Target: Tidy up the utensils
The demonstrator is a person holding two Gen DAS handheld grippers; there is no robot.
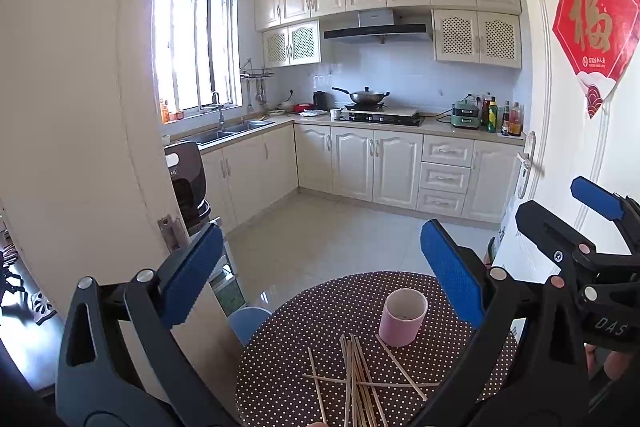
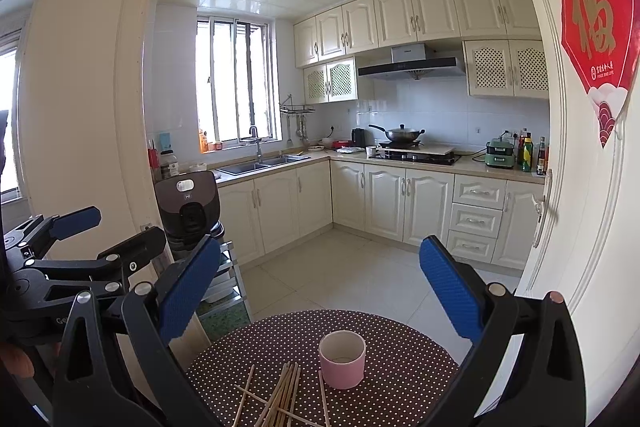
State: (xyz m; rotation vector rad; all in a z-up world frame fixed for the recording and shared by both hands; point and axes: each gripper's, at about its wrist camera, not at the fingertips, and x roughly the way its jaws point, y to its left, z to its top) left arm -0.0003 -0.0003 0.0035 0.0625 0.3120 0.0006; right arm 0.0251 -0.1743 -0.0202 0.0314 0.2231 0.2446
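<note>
A pink cup (image 1: 403, 316) (image 2: 342, 359) stands upright and empty on a small round table with a brown polka-dot cloth (image 1: 328, 307) (image 2: 400, 367). Several wooden chopsticks (image 1: 360, 375) (image 2: 280, 399) lie loosely crossed in front of the cup. My left gripper (image 1: 320, 279) hangs open above the table with nothing between its blue pads. My right gripper (image 2: 320, 287) is also open and empty, held above the table. In the left wrist view the right gripper (image 1: 568, 215) shows at the right edge; in the right wrist view the left gripper (image 2: 100, 227) shows at the left.
A blue stool (image 1: 250, 321) stands beside the table at the left. A dark appliance (image 2: 188, 211) sits on a metal rack (image 2: 224, 283) by the door frame. Behind lie a tiled floor (image 2: 340, 275), kitchen cabinets and a white door (image 2: 592, 187) at the right.
</note>
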